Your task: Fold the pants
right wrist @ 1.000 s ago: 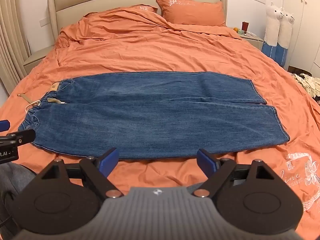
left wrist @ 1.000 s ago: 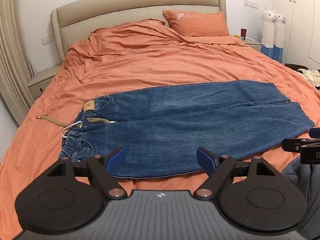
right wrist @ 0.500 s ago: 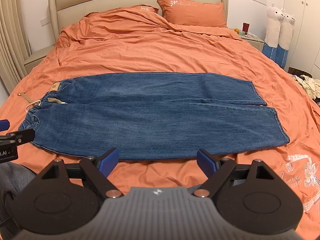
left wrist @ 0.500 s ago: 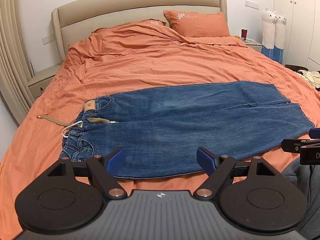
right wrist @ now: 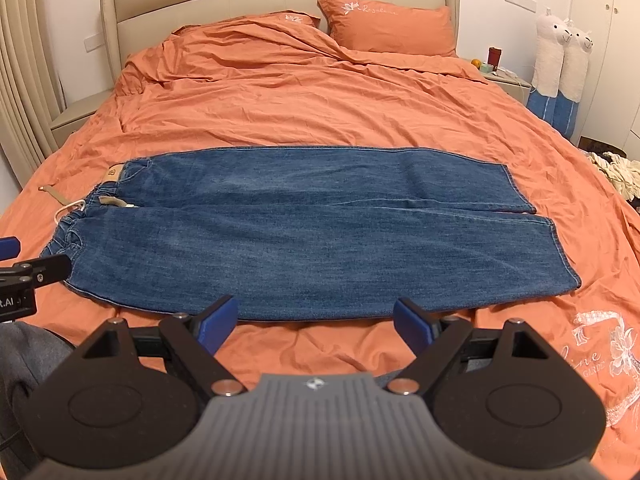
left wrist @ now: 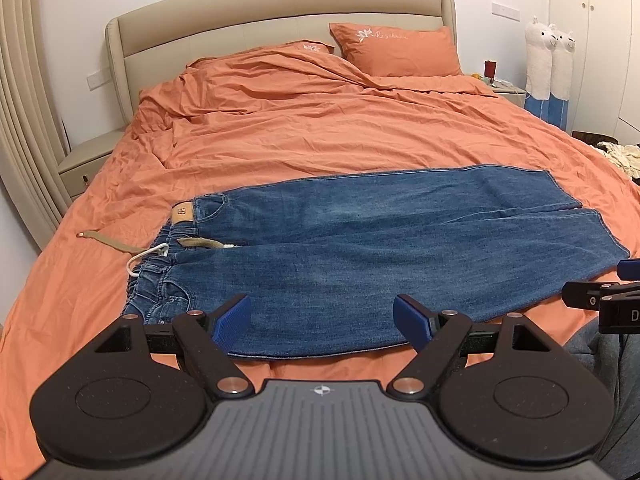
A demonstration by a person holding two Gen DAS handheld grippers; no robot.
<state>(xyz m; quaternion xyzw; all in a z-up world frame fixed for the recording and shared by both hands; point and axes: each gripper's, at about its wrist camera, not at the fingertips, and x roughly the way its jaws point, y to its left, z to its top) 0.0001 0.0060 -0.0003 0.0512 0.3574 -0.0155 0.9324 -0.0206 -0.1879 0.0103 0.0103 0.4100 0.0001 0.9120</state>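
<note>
Blue jeans lie flat across the orange bed, waist at the left, leg hems at the right; they also show in the right wrist view. A tan drawstring trails left from the waistband. My left gripper is open and empty, hovering above the jeans' near edge toward the waist end. My right gripper is open and empty, just in front of the near edge at mid-leg. Each gripper's tip shows in the other's view, the right one and the left one.
Orange pillows lean on the beige headboard. Nightstands stand at the left and right of the bed. Two plush alpacas stand by the right wall. Pale clothes lie beyond the bed's right edge.
Both views have drifted very slightly; the jeans and both open grippers stay as they were.
</note>
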